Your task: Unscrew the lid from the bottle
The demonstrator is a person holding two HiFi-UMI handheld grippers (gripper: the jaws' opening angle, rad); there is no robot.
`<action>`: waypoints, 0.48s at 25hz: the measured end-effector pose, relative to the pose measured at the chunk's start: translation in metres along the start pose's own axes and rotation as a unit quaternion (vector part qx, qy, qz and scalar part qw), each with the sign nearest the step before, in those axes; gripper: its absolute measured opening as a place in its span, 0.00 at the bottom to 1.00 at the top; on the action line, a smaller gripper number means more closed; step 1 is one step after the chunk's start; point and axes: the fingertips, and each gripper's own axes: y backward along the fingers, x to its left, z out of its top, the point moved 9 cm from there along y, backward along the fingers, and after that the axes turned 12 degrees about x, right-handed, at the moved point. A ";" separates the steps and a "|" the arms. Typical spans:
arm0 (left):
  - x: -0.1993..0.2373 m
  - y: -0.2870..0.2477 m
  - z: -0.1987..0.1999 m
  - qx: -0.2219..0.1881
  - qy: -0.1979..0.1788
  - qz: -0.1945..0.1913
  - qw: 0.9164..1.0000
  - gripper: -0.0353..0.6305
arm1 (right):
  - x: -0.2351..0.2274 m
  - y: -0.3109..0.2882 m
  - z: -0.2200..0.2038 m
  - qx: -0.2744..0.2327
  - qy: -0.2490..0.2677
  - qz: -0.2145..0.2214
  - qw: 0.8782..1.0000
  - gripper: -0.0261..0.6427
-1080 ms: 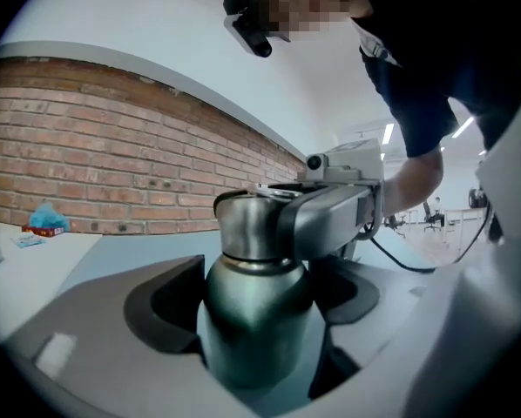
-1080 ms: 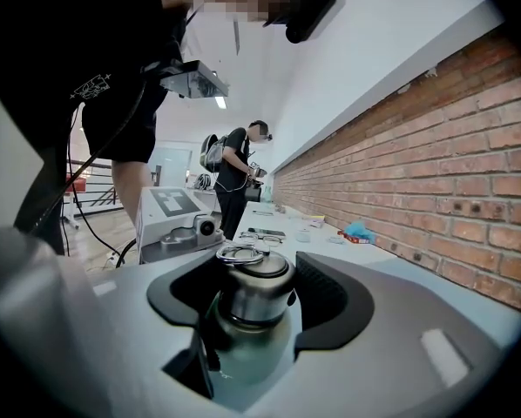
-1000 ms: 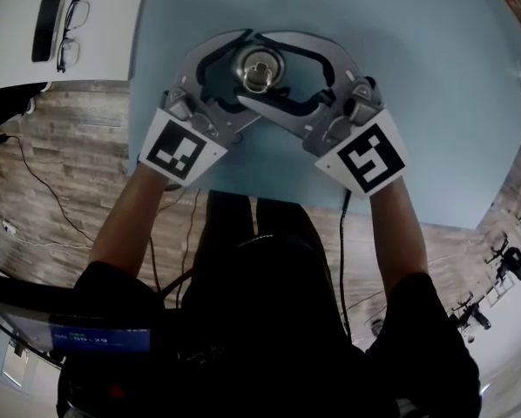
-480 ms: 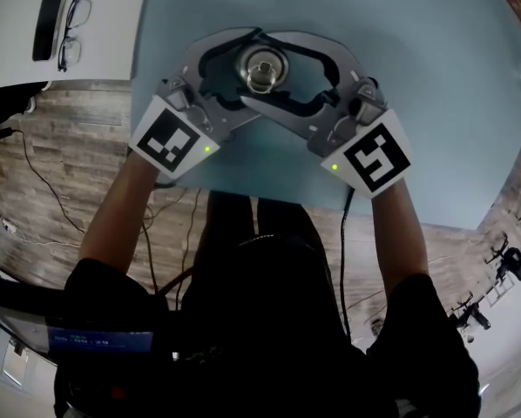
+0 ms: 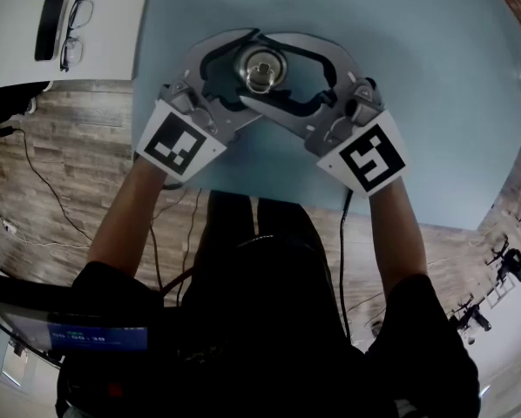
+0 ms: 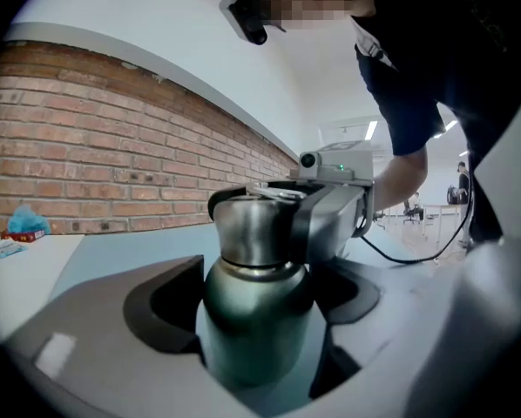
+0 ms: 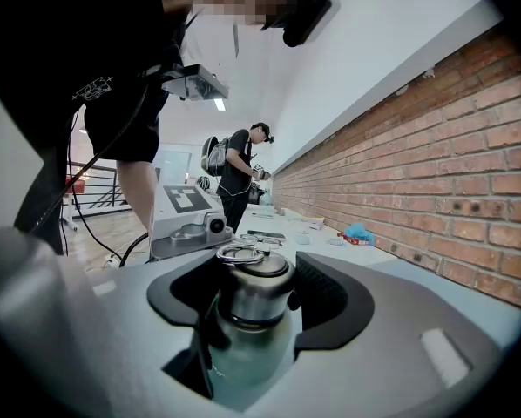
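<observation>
A metal bottle [image 6: 252, 329] is standing upright on a light blue table [image 5: 417, 77], near its front edge. The left gripper [image 6: 259, 294] is clamping the bottle's body between its jaws. The right gripper [image 7: 256, 301], facing it, is gripping the lid [image 7: 254, 281].

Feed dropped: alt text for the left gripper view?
The left tongs grip a steel bottle by its body while the right tongs, reaching in from opposite, close around its lid. A brick wall runs behind.
</observation>
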 end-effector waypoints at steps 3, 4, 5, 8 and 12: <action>-0.002 -0.001 0.002 -0.003 0.001 0.019 1.000 0.62 | -0.001 0.000 0.000 0.002 0.001 -0.001 1.000 0.44; -0.003 -0.001 0.003 -0.004 0.001 0.026 1.000 0.63 | -0.001 0.000 0.000 0.002 0.000 -0.002 1.000 0.44; -0.004 -0.001 0.004 -0.004 0.002 0.033 0.999 0.64 | -0.001 0.000 0.000 0.002 -0.001 -0.002 1.000 0.44; -0.009 0.000 0.003 0.003 0.009 0.057 0.998 0.65 | 0.001 0.001 -0.001 0.003 -0.001 -0.004 1.000 0.44; -0.019 -0.001 0.002 0.014 0.027 0.118 0.992 0.65 | 0.001 0.001 -0.002 0.003 -0.002 -0.006 1.000 0.44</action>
